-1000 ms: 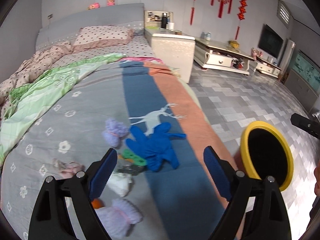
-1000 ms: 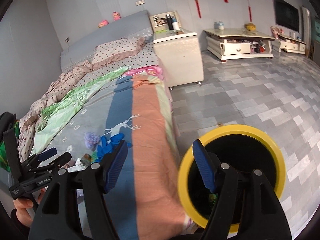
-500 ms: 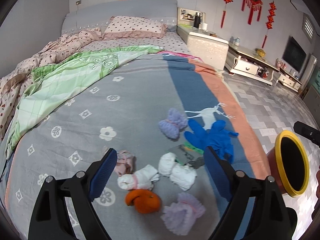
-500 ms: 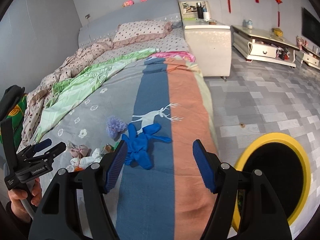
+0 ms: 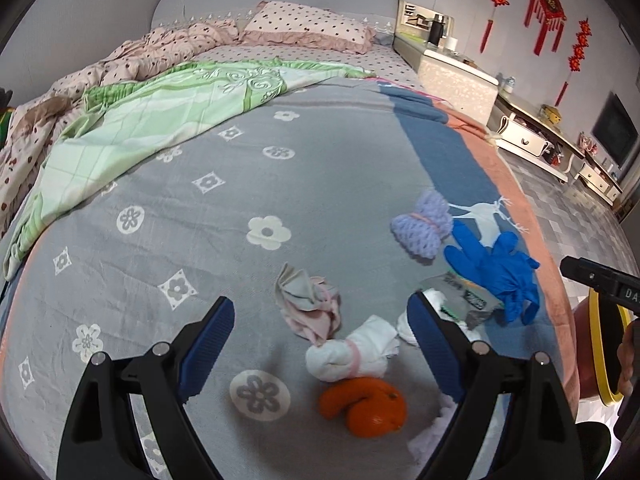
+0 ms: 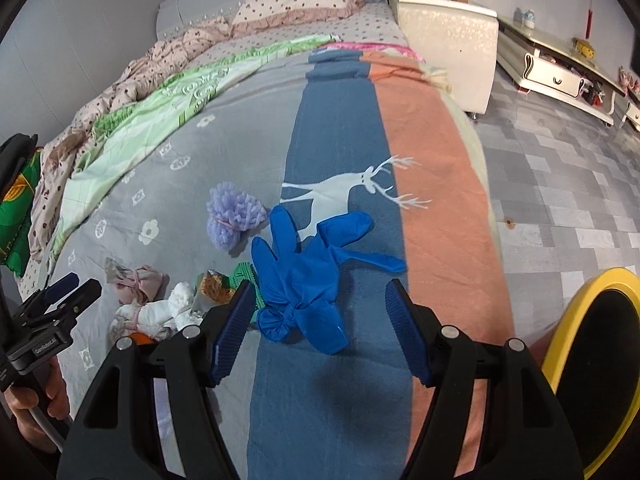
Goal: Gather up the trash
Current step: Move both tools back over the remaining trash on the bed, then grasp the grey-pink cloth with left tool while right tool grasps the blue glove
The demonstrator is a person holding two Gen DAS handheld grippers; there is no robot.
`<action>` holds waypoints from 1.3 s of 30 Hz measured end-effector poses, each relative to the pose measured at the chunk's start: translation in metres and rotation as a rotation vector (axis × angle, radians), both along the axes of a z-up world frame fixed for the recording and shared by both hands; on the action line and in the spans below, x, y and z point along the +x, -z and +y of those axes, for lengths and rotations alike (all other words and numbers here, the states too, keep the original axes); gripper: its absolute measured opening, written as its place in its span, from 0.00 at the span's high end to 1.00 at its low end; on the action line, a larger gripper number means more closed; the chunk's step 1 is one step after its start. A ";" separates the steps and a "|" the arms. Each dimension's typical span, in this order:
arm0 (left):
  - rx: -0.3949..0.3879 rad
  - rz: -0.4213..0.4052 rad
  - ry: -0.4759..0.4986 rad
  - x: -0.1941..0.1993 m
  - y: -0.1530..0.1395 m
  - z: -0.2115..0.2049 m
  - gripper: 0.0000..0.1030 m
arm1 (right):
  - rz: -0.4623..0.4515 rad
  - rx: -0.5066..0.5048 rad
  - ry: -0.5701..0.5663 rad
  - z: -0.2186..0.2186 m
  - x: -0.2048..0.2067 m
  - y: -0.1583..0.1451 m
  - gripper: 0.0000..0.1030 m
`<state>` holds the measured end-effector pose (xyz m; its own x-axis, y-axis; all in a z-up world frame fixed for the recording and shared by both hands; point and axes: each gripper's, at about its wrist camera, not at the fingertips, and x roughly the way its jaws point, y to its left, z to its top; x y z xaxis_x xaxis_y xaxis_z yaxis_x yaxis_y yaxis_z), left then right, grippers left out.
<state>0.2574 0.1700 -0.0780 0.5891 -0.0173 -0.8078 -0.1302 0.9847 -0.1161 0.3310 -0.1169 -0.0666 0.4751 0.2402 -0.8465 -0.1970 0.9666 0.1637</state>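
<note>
Trash all uncollected on bed: glove, wrappers, orange peel, tied cloth wads. Bin stands on the floor beside the bed. Left gripper and right gripper: fingers wide apart, holding nothing. Nothing picked up yet.

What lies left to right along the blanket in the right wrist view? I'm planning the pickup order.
Pink-grey cloth bundle → white tied bundle → snack wrapper → blue gloves → yellow-rimmed bin beside the bed.
</note>
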 end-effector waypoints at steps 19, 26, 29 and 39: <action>-0.049 0.066 0.015 0.029 0.051 0.000 0.41 | 0.130 -0.058 -0.037 0.040 0.031 0.072 0.58; -0.030 0.070 0.049 0.030 0.055 -0.006 0.74 | 0.131 -0.072 -0.070 0.050 0.030 0.077 0.78; -0.043 0.067 0.046 0.029 0.053 -0.002 0.76 | 0.107 -0.083 -0.086 0.052 0.026 0.073 0.86; -0.049 0.043 0.032 0.022 0.037 0.009 0.78 | 0.033 -0.045 -0.083 0.044 0.017 0.040 0.91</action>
